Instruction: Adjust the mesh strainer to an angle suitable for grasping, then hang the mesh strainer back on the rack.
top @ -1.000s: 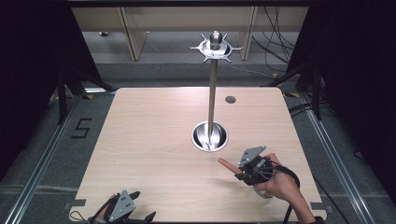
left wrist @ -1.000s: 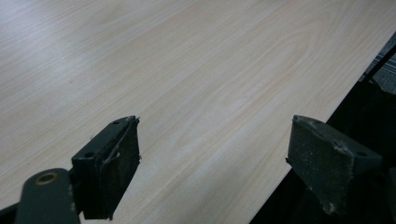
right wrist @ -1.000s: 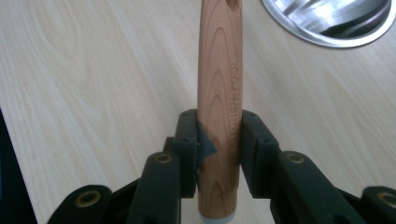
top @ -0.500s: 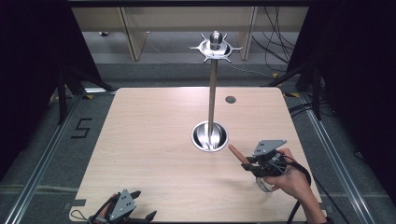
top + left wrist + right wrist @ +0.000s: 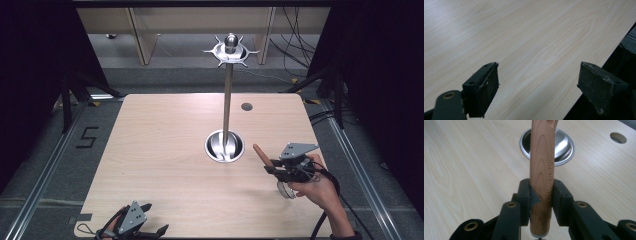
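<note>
The right gripper has its jaws pinching a wooden kitchen-tool handle low on the shaft, close to its metal-capped end. The handle angles up and to the left, toward the steel base dish of the tall hanging stand at the middle of the surface. A round metal part hangs below the right hand in the high view, too small to identify.

The main risk is pivoting: with the grip so near one end, the long free length could swing or slip between the pads if the hand tilts quickly. The free tip is also near the stand's pole, so a careless sweep could knock it; the stand looks top-heavy with its spoked hook ring and may tip or slide. Catching a hook would likely need careful aim.

The left gripper, jaws spread and holding nothing, sits at the near-left edge, too far to steady anything.
</note>
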`<state>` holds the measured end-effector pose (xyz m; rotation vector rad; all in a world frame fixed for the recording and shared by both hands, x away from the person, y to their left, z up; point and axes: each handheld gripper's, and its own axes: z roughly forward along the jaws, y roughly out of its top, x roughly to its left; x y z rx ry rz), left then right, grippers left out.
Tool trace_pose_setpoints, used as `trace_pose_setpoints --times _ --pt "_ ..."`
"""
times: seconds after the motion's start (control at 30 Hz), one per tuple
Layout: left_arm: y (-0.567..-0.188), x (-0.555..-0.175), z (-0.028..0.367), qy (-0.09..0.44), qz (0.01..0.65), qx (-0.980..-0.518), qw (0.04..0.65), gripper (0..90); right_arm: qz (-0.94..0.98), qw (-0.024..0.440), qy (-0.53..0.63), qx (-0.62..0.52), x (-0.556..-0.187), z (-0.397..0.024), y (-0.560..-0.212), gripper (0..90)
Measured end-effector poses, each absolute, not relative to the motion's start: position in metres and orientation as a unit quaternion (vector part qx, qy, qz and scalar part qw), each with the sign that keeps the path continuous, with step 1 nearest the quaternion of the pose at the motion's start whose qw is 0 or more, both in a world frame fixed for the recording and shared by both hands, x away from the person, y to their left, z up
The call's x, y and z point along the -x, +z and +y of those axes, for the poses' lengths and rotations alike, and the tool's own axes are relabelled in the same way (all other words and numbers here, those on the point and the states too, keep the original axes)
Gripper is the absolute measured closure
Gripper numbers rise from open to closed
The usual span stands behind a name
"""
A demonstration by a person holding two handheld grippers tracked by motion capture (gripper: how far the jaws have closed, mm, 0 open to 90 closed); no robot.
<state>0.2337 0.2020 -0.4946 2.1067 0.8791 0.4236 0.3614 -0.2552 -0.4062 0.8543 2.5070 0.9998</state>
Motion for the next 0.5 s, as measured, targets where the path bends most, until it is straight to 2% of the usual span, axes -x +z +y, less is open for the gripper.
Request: trace_pose_setpoints --times 0.5 --pt "-0.495 -0.231 0.203 0.172 0.348 -0.829 0.403 16.1 0.85 0.181 0.38 -0.315 -0.374 -0.257 -0.392 71.3"
